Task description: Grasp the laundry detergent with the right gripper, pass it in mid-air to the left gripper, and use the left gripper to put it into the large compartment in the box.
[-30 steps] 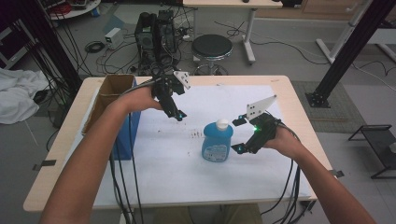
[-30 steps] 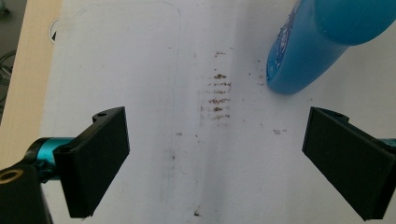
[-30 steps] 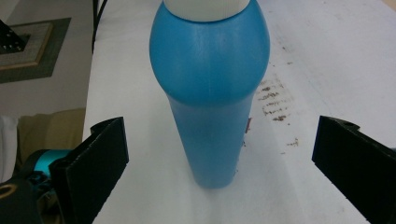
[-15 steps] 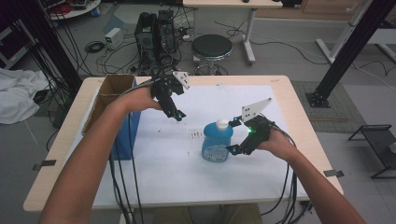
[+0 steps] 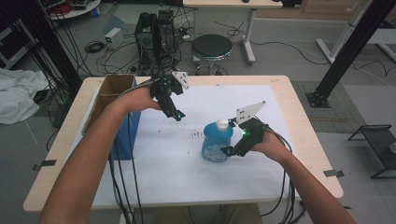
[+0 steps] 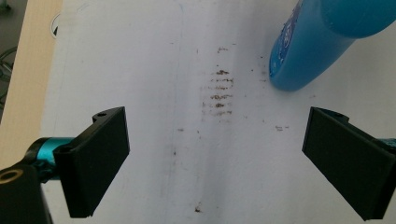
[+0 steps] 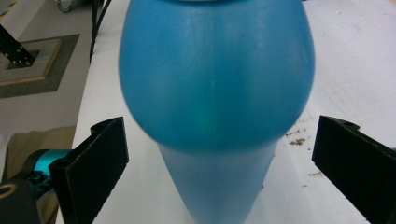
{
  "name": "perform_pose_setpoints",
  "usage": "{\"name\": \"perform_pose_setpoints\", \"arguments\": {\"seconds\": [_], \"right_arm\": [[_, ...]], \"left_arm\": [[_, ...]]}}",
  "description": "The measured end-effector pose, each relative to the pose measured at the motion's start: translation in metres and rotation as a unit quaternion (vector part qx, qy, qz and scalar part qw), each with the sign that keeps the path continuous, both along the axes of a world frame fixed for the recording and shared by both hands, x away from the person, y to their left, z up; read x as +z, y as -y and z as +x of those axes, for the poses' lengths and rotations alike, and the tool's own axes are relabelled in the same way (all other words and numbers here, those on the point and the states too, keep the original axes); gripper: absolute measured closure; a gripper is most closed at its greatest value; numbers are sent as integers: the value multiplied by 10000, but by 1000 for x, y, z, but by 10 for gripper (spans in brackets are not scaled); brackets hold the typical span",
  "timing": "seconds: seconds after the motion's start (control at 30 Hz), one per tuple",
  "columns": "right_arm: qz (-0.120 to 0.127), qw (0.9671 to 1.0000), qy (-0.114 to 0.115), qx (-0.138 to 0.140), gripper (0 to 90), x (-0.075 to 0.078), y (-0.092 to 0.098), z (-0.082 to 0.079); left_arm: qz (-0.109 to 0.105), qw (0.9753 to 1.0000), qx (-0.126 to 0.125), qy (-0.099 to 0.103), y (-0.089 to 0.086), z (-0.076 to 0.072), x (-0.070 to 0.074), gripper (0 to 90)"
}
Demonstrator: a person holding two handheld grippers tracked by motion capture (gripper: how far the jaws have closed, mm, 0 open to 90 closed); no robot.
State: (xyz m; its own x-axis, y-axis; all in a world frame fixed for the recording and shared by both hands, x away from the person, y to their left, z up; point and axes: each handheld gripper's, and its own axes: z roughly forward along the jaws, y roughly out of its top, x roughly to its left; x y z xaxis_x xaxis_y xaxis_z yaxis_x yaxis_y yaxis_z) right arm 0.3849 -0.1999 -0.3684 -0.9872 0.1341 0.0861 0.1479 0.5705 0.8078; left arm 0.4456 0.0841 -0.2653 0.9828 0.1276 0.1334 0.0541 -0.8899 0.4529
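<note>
Where right tongs (image 5: 228, 135) neared, blue bottle (image 5: 217, 140) now between

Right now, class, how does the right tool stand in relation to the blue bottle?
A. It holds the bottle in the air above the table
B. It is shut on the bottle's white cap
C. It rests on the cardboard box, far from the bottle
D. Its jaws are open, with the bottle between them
D: in the right gripper view the right tool's black jaws stand wide apart on either side of the blue bottle, which stands on the white sheet.
</note>
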Motion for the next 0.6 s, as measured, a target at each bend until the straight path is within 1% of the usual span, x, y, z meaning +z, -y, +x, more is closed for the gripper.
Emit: {"name": "perform_pose_setpoints", "arguments": {"seconds": [0.03,0.17,0.2,0.23,0.27,0.33,0.37,0.4,0.43,0.47,0.5,0.53,0.57,0.6], "right_arm": [[11,10000,11,10,26,-1,-1,1],[54,10000,5,-2,26,-3,-4,1],[86,10000,30,1,26,-4,-4,1],[122,9999,8,-27,26,-5,-4,1],[185,9998,-8,-44,26,-6,-3,1],[318,9994,-35,-89,26,-9,-2,1],[354,9994,-11,-65,26,-11,-2,2],[320,9994,-48,-128,26,-12,-1,1],[334,9994,-33,-119,26,-13,-2,1],[350,9993,-30,-117,26,-13,-2,0],[357,9993,-18,-120,26,-12,-3,0],[397,9991,5,-119,26,-12,-3,1],[403,9991,6,-114,28,-13,-4,1],[398,9992,29,-101,32,-13,-4,1]], "left_arm": [[114,9999,-95,44,-1,1,2,74],[132,9998,-98,53,-1,1,1,73],[68,10000,-48,41,-1,0,0,73],[9,10000,-5,-13,-1,0,0,73],[166,9998,-114,44,-2,1,2,73],[107,9999,-76,45,-2,0,1,73],[131,9999,-87,63,-2,0,2,73],[174,9998,-119,69,-3,1,2,74],[113,9999,-54,49,-2,0,1,73],[133,9999,-99,28,-3,1,1,73],[-18,10000,27,3,-2,0,0,73],[76,10000,-51,22,-3,1,1,73],[11,10000,-5,5,-2,0,0,74],[7,10000,-6,22,-2,0,0,73]]}}
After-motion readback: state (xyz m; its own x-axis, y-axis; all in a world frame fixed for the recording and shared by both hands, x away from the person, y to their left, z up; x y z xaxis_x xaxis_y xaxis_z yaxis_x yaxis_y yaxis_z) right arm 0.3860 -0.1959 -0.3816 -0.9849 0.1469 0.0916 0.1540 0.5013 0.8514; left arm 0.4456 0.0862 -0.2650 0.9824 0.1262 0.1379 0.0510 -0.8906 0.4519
